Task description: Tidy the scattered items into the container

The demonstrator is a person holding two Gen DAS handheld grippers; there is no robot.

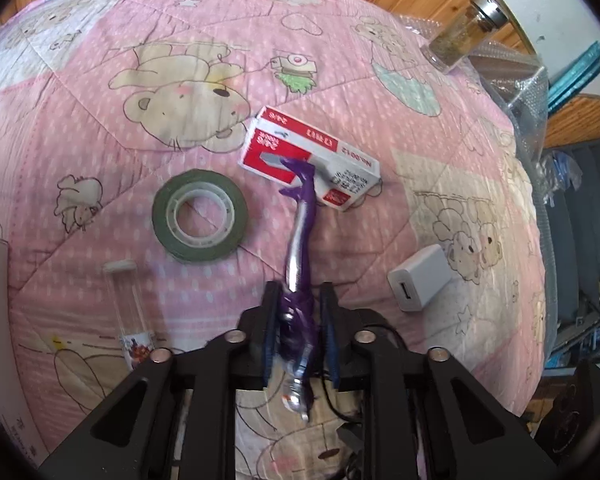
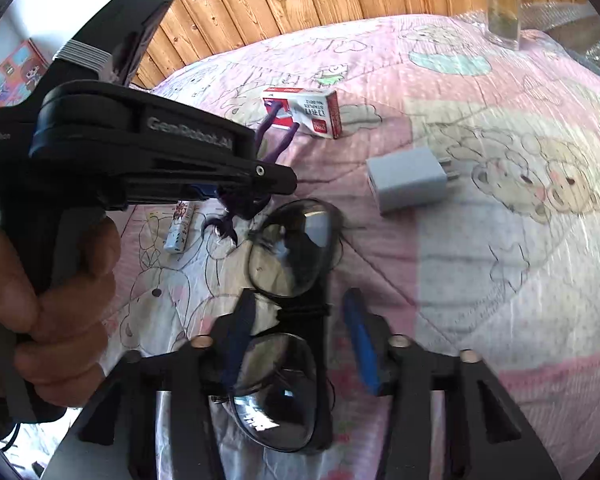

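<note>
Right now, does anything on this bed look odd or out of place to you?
Yes: a glass spice jar stands upright near the quilt's far edge, an odd thing on a bed. The left gripper pinches a purple toy figure, while glasses lie between the right gripper's open fingers.

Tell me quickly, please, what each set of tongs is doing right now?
Left tongs: closed on the purple and silver toy figure.
Right tongs: open around the black-framed dark-lensed glasses; grip cannot be told.

Left wrist cam looks fwd/down over its fingers, close above the quilt (image 1: 100, 128). Right wrist cam sits low, left tool alongside. Both share staple box (image 1: 310, 158) (image 2: 305, 110) & charger (image 1: 419, 283) (image 2: 409, 179).
</note>
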